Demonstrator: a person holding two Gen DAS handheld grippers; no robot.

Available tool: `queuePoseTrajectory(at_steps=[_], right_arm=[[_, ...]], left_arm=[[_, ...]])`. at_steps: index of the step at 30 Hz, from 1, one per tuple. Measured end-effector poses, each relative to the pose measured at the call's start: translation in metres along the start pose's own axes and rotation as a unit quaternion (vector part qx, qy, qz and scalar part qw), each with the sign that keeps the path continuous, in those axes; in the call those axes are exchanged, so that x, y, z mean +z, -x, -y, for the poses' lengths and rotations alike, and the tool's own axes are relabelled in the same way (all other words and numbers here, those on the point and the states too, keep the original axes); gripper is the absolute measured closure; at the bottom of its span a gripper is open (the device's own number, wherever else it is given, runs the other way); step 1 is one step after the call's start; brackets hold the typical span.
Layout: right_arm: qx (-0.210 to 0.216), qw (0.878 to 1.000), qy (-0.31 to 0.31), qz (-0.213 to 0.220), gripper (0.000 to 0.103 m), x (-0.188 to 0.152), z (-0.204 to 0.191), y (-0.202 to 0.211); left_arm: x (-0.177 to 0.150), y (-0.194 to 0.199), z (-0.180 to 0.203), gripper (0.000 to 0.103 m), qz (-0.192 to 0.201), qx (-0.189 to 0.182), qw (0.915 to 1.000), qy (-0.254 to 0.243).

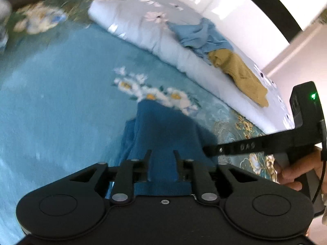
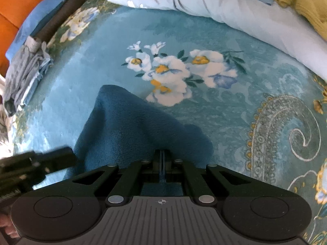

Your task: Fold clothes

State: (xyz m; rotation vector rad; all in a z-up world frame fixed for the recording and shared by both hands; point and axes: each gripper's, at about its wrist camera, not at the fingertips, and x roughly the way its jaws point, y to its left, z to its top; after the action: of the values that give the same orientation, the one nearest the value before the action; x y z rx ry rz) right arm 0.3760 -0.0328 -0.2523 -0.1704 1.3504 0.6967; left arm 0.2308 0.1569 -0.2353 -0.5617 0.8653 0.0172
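Observation:
A dark teal fleece garment (image 2: 126, 122) is lifted off the teal floral bedspread (image 2: 214, 110) and hangs in a peak. My right gripper (image 2: 162, 153) is shut on its near edge, and a thin strip of cloth shows between the pads. In the left wrist view the same garment (image 1: 161, 130) drapes ahead of my left gripper (image 1: 162, 153), whose fingers stand apart with the cloth lying between and beneath them. The right gripper (image 1: 210, 150) reaches in from the right and touches the garment's right edge. The left gripper (image 2: 59, 156) shows blurred at the cloth's left side.
A pale folded quilt (image 1: 143, 32) lies across the back, with a crumpled light blue garment (image 1: 200, 34) and a mustard garment (image 1: 241, 73) on it. Folded clothes (image 2: 30, 61) are stacked at the left beside an orange surface (image 2: 20, 2). A hand (image 1: 296, 171) holds the right gripper.

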Motion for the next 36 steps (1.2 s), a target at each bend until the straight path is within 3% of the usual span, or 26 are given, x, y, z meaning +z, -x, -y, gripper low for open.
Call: queuePoseTrajectory(at_steps=[4,6,10,12,14,17,20,23,27,31,36], right_arm=[[0.001,1.000,-0.020,0.016,0.102,-0.006,0.001,0.006],[0.000,0.999,-0.025,0.021,0.102,-0.010,0.001,0.008],[-0.002,0.999,-0.041,0.034,0.102,-0.017,0.000,0.008],[0.000,0.998,-0.051,0.039,0.102,-0.020,0.000,0.007],[0.000,0.998,-0.054,0.043,0.102,-0.021,-0.001,0.007],[0.000,0.997,-0.055,0.048,0.102,-0.023,-0.001,0.007],[0.006,0.996,-0.065,0.054,0.102,-0.026,0.003,0.008],[0.013,0.995,-0.076,0.061,0.102,-0.029,0.006,0.009],[0.019,0.994,-0.084,0.066,0.102,-0.032,0.007,0.009],[0.023,0.993,-0.091,0.070,0.102,-0.033,0.009,0.010],[0.029,0.991,-0.104,0.081,0.101,-0.039,0.012,0.017]], left_arm=[[0.008,-0.007,0.001,0.084,0.001,0.026,0.9992,-0.031],[0.010,-0.012,-0.007,0.069,-0.011,0.028,0.9992,-0.027],[0.011,-0.025,-0.023,0.066,-0.038,0.022,0.9988,-0.021],[0.011,-0.030,-0.028,0.055,-0.044,0.013,0.9987,-0.023],[0.012,-0.037,-0.034,0.054,-0.048,0.009,0.9985,-0.025],[0.015,-0.052,-0.053,0.045,-0.065,-0.040,0.9969,0.016],[0.022,-0.068,-0.075,0.044,-0.080,-0.091,0.9910,0.057],[0.028,-0.082,-0.089,0.033,-0.095,-0.104,0.9874,0.072],[0.032,-0.096,-0.101,0.028,-0.109,-0.132,0.9820,0.080],[0.030,-0.103,-0.106,0.029,-0.120,-0.158,0.9759,0.091],[0.029,-0.107,-0.109,0.051,-0.121,-0.179,0.9719,0.094]])
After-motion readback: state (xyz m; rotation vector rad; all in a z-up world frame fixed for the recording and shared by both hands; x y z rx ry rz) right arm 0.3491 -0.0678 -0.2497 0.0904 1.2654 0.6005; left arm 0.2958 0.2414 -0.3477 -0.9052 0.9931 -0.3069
